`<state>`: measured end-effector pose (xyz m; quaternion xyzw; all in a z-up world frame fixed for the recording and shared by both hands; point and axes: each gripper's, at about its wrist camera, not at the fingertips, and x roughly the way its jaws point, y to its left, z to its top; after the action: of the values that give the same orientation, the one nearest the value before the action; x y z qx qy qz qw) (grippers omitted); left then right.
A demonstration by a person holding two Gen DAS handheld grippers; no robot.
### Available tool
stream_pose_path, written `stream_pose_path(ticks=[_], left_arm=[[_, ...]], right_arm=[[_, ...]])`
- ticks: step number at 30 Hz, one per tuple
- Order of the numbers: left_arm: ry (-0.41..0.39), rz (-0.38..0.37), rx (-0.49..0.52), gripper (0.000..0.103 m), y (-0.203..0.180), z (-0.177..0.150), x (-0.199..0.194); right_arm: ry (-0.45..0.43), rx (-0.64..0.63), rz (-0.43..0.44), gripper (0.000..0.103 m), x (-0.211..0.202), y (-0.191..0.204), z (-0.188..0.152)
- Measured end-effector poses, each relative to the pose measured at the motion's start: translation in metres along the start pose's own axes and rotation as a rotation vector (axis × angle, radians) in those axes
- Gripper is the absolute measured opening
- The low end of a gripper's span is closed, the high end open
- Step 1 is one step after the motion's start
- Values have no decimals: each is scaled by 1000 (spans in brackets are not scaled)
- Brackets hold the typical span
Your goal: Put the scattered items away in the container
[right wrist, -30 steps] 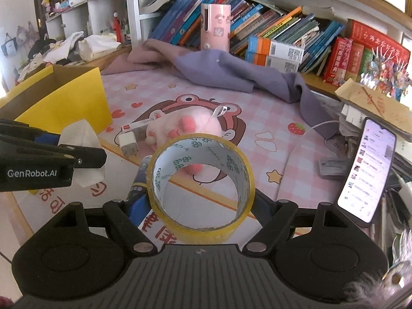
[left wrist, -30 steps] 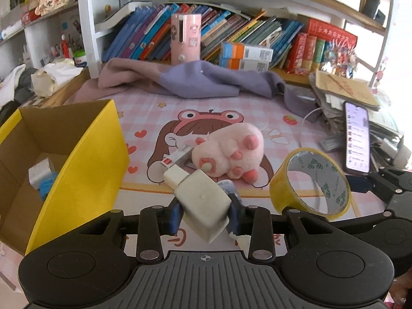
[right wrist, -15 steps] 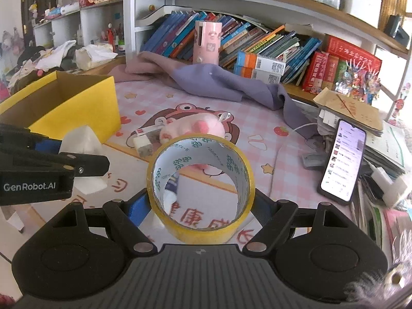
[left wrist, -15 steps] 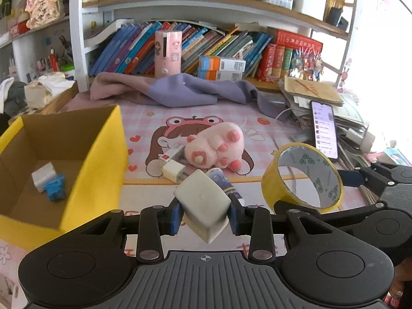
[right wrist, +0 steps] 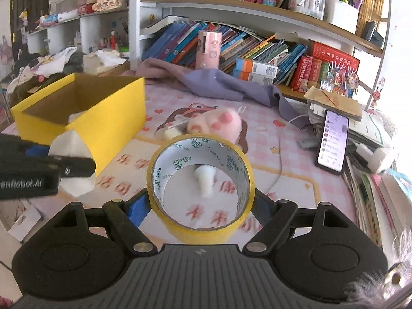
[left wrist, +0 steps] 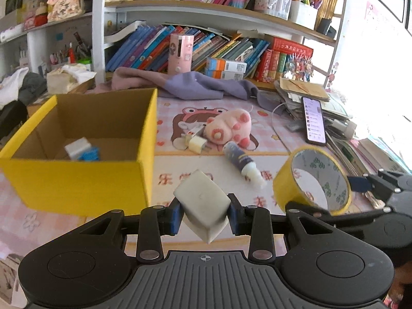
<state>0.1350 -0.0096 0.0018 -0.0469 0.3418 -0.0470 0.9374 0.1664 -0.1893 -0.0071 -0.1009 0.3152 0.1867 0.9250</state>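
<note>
Left gripper (left wrist: 204,212): jaws nearly closed, pinching a white block (left wrist: 202,200) held tilted, one corner hanging below the pads.
Right gripper (right wrist: 199,207): jaws set wide, clamped across the yellow tape roll (right wrist: 200,188), which stands on edge.
Container: yellow box (left wrist: 85,180) at the left, open-topped – a small white and blue item (left wrist: 82,150) already lies inside.
Left on the mat: pink plush (left wrist: 229,128), white plug (left wrist: 195,143) touching it, small tube (left wrist: 242,162) just nearer.
Risk, block: the skewed hold could let it twist out short of the box.
Risk, crowding: both grippers sit close together – they could knock each other or the box's near wall at the opening.
</note>
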Motion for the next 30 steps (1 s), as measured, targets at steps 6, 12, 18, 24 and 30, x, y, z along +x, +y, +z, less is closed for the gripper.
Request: stream_pose_path(ticks=[6,12,18,24,30], left_arm=[[16,-35,20,34,14,-24,-24],[18,-63,32,34,24,-36,-41],[1,-73,21,34,34,-41,-52],[-11,-70,-3,34,46,-46,-61],[-18,-47,-28,34,60,-50,-68]], right_arm=[[-3,19,-31,79,-28,34,-25],[0,41,-58,79,-49,55,-39],[-5,36,-71,79,-62,71,-43],[-8,3,-60,79,-66,85,-42],[-8,-26,-32,79,-64,98,-38]])
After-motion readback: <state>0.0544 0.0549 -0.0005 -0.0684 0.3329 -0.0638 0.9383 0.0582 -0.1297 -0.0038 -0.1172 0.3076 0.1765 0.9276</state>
